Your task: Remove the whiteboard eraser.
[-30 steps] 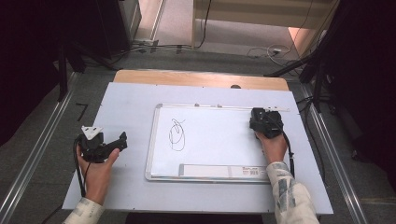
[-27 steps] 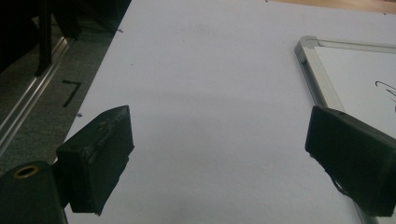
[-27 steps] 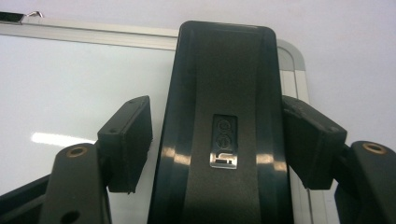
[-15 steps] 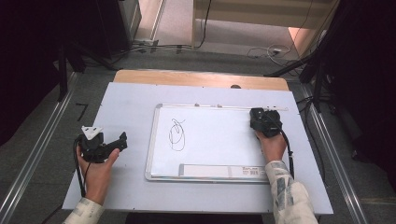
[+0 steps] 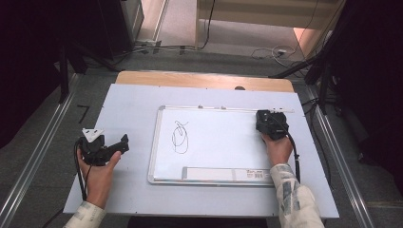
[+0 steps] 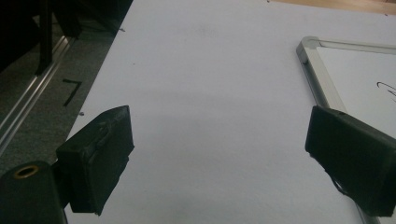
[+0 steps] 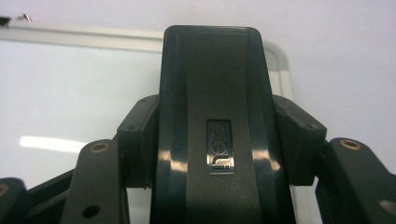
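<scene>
Right tool jaws just closing, now clamped on black eraser at whiteboard's far right corner; left tool spread wide, nothing between, over tabletop left of whiteboard; scribble on board.

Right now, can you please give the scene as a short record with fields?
surface: pale table sheet
board: whiteboard, lying flat, black scribble at its left part
right hand-held gripper: jaws have just been closing, now shut on black eraser at the board's right edge
left hand-held gripper: open, nothing between its jaws, left of the board
</scene>
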A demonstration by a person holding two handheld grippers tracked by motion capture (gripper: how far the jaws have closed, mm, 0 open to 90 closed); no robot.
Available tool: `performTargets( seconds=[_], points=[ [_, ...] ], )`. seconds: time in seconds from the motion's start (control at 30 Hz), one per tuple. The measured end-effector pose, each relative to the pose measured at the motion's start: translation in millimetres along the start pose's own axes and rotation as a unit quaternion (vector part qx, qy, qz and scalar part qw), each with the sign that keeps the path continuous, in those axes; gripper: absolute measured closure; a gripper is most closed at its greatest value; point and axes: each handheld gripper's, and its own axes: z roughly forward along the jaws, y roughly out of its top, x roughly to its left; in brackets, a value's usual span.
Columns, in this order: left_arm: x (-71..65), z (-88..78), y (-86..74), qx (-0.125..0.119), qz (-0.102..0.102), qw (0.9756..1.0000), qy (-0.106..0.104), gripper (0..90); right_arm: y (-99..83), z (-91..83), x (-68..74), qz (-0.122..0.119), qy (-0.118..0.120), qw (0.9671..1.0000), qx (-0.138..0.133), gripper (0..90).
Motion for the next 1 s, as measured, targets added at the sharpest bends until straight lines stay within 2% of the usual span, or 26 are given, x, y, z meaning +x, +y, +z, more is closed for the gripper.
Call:
performTargets(
  seconds=[0.07, 0.37, 0.6, 1.0],
  points=[
    [-0.2, 0.1, -0.1, 0.0, 0.001, 1.0, 0.001, 8.0, 4.3, -9.0, -2.3, 0.007, 0.008, 0.9998, -0.014, 37.7],
    [-0.7, -0.8, 0.0, 0.001, 0.001, 1.0, 0.0, 8.0, 8.4, -36.0, -3.0, 0.008, 0.025, 0.9996, -0.015, 37.6],
    [-1.0, -0.3, -0.3, 0.003, 0.001, 1.0, 0.0, 8.0, 5.0, -54.0, 4.6, 0.001, 0.035, 0.9991, -0.022, 37.6],
    [-0.9, -0.6, -0.4, 0.002, 0.0, 1.0, 0.0, 8.0, 0.1, -71.5, 23.4, -0.02, 0.059, 0.9977, -0.025, 37.6]
  ],
)
